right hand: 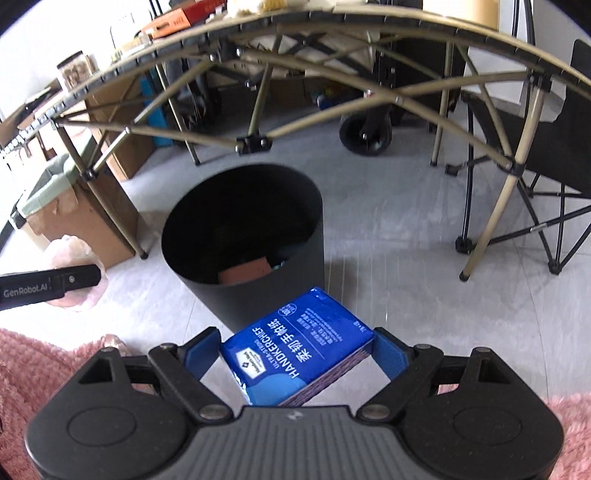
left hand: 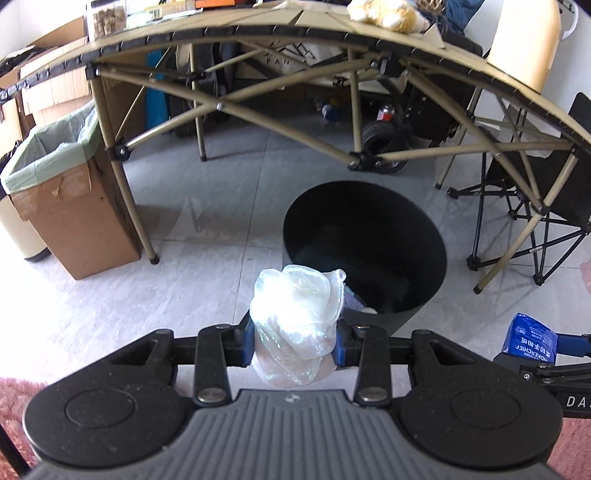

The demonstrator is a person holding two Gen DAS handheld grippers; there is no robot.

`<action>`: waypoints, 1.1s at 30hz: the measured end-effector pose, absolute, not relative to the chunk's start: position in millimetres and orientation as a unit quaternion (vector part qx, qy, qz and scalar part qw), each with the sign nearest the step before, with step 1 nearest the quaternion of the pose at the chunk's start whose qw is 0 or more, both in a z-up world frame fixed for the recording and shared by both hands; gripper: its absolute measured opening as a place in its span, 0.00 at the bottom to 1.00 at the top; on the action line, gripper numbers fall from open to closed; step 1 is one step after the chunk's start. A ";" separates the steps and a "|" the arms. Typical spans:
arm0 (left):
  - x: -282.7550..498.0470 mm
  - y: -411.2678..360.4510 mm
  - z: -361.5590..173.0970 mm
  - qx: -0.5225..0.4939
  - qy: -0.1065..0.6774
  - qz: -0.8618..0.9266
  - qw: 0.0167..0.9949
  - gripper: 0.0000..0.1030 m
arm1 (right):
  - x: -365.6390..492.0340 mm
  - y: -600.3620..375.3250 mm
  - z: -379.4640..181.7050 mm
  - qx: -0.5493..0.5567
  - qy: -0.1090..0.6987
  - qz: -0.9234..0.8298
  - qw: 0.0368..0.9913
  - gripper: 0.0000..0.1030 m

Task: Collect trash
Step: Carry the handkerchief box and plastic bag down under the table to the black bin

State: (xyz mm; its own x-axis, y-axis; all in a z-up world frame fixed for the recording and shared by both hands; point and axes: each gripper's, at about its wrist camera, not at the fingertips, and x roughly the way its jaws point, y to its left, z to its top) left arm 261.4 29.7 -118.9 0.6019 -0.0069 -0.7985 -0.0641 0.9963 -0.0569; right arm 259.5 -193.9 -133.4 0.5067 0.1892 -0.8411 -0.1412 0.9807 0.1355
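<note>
Two tools, tissue pack [right hand: 301, 350] diagonal.

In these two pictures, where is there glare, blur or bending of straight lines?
Left wrist view: the crumpled plastic is washed out by glare, and the table edge bows into an arc. Right wrist view: the same arching of the table edge, with streaky blur on the floor.

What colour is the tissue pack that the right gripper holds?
Blue with white lettering; the tissue pack shows best in the right wrist view.
</note>
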 end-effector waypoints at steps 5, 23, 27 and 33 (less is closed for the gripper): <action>266.4 36.0 -130.4 -0.043 0.462 0.030 0.885 0.37 | 264.0 -187.2 -142.3 0.018 0.502 0.099 0.859 0.85; 272.9 53.9 -146.2 -0.060 0.486 0.054 0.870 0.37 | 272.8 -176.3 -153.1 0.003 0.523 0.091 0.847 0.85; 276.0 58.1 -150.1 -0.065 0.494 0.061 0.865 0.37 | 276.2 -172.8 -155.3 -0.002 0.527 0.092 0.845 0.85; 280.1 63.7 -156.0 -0.072 0.507 0.067 0.857 0.37 | 281.3 -168.3 -154.0 -0.004 0.524 0.095 0.846 0.85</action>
